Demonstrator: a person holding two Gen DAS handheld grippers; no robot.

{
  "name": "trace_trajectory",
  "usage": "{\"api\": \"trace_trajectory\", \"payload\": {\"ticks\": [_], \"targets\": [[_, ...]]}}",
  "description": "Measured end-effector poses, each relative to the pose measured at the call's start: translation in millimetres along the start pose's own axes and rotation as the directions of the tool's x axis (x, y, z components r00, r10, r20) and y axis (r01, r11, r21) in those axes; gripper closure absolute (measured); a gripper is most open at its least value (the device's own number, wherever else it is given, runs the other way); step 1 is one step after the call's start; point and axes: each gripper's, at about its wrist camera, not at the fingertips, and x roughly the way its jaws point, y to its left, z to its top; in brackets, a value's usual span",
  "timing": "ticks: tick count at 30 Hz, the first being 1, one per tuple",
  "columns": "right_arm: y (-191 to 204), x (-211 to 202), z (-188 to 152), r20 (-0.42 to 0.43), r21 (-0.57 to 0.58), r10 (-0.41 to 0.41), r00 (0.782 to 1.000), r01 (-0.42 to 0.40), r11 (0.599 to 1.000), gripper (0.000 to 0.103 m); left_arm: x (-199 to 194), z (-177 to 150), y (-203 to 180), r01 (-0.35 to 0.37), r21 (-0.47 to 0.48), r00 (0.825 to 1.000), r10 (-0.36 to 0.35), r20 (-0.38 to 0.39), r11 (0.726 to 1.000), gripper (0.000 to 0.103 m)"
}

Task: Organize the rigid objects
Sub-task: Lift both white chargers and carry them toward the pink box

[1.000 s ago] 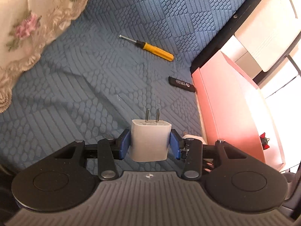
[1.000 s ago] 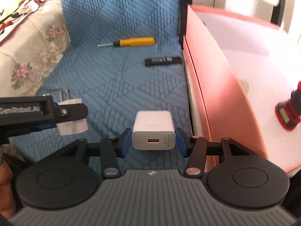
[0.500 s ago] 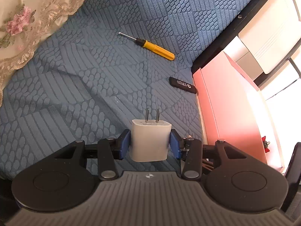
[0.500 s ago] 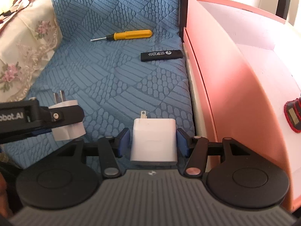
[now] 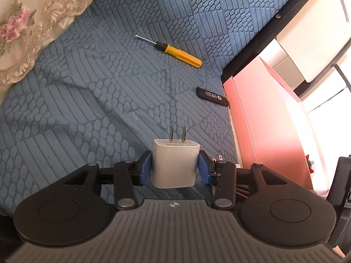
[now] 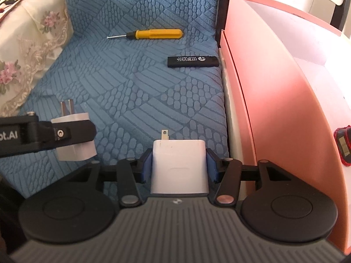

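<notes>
My left gripper [image 5: 174,167] is shut on a small white plug charger [image 5: 174,164], prongs pointing forward, held above the blue quilt. It also shows in the right wrist view [image 6: 74,138]. My right gripper [image 6: 178,166] is shut on a larger white charger [image 6: 179,167], one prong showing at its far end. A yellow screwdriver [image 5: 177,53] [image 6: 158,34] and a black USB stick [image 5: 212,96] [image 6: 193,61] lie on the quilt ahead. The pink box [image 6: 274,100] [image 5: 267,118] stands at the right.
A red-and-black object [image 6: 343,145] lies inside the pink box. A floral lace pillow [image 6: 26,50] [image 5: 26,22] lies at the left. A dark bed frame edge [image 5: 263,37] and white furniture [image 5: 307,32] stand behind the box.
Both grippers have drawn closer to the quilt and the box. The right gripper's charger has turned, so its prong end now points forward instead of its USB port face.
</notes>
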Motion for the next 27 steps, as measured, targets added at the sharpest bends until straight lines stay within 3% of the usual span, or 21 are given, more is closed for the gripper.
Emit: {"api": "trace_trajectory", "payload": {"ticks": [8,13,27], "targets": [[3,3,6,-0.02,-0.023,0.002,1.0,-0.003,1.0,0.05,-5,-1,2,-0.003,0.015,1.0,0.003,0.006,1.0,0.052],[9,-1,4,-0.009,-0.102,-0.02,1.0,0.019,0.995,0.05,-6,3,1,0.0,0.006,1.0,0.0,0.016,1.0,0.052],[-16,-57,20,0.071,-0.037,0.082,0.994,-0.079,0.996,0.05,-26,5,-10,0.013,0.014,0.999,-0.013,0.033,1.0,0.052]]}}
